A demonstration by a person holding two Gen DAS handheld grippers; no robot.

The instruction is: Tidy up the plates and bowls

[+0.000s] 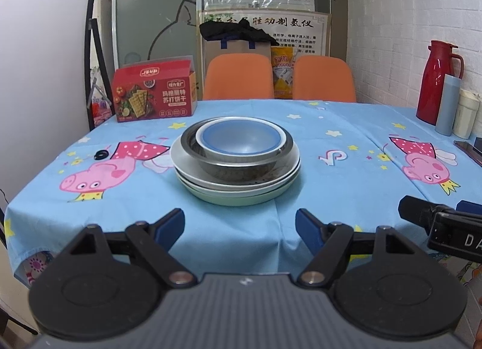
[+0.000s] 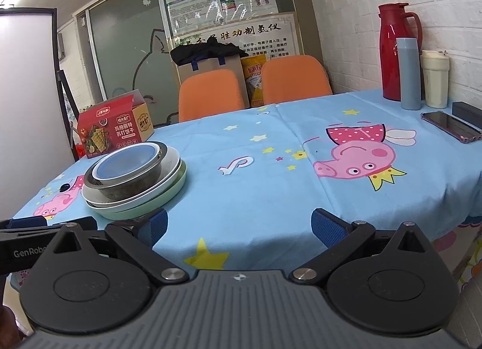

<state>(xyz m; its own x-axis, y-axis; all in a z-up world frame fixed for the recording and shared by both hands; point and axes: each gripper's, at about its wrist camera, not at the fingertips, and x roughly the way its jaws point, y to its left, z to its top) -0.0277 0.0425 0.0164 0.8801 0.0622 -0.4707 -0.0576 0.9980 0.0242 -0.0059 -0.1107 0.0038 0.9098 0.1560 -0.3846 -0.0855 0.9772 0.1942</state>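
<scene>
Blue-lined bowl (image 1: 241, 138) is sitting inside a steel bowl (image 1: 238, 165), and both are resting on stacked plates (image 1: 235, 192) with a pale green one at the bottom. The stack is standing on the tablecloth (image 1: 331, 186), toward the near edge. The left gripper (image 1: 240, 227) is hovering short of the table with jaws wide and holding nothing; the stack is lying straight ahead of it, just beyond the fingertips. The right gripper (image 2: 239, 228), likewise wide and empty, is facing bare cloth, with the stack off to its left. Judgement: the left gripper is the nearer and better aligned. The stack is round, so no long axis is governing approach.
</scene>
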